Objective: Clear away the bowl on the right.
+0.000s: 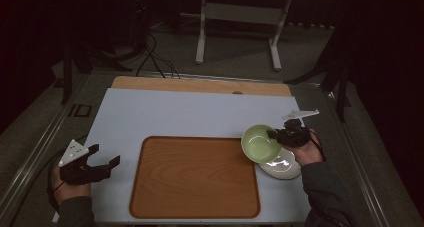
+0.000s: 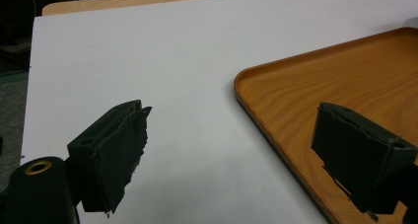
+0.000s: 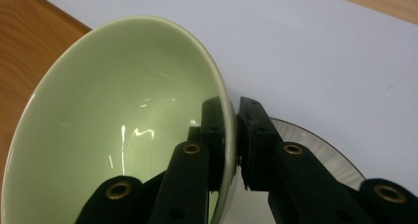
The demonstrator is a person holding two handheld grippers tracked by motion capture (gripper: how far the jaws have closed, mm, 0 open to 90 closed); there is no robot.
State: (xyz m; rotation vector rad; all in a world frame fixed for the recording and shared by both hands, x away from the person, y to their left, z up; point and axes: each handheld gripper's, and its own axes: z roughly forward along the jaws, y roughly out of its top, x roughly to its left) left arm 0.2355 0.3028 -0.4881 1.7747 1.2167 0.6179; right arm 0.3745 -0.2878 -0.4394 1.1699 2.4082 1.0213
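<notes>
The right gripper [image 1: 276,135] clamps the rim of the pale green bowl [image 1: 259,143], holding it tilted above the white plate [image 1: 285,169] beside the wooden tray [image 1: 195,207], while the left gripper [image 1: 106,156] rests wide open over the white table [image 1: 175,112].

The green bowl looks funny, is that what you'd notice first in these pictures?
Yes: the green bowl stands out, tipped on its side at the right of the table, with the right gripper pinching its rim, one jaw inside and one outside. Under it lies a pale plate on the white mat. Next comes the big wooden tray in the middle, bare, while the left gripper waits open at the left.
</notes>
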